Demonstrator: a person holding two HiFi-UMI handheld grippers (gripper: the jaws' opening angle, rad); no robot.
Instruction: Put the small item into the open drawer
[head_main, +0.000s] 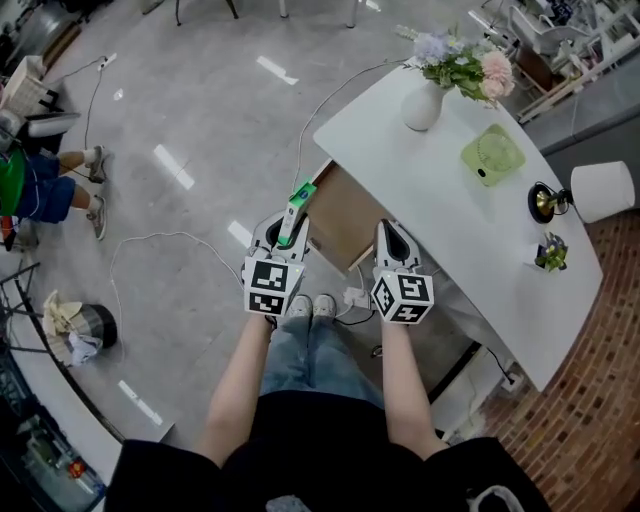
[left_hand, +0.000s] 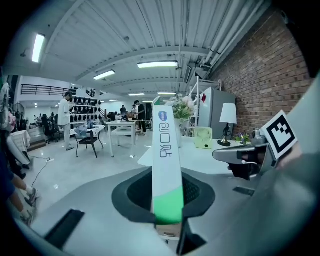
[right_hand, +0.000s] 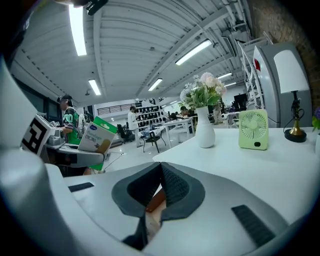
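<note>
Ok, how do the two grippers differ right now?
The left gripper is clamped on a slim green-and-white box; the right gripper holds nothing. The left gripper's jaws stand apart by the box's thickness; the right gripper's are together. Both hover near the open drawer.

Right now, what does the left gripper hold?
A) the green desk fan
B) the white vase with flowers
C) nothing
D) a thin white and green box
D: the left gripper is shut on the thin white and green box, which stands up between its pads, while the green desk fan and the white vase stand on the white desk.
</note>
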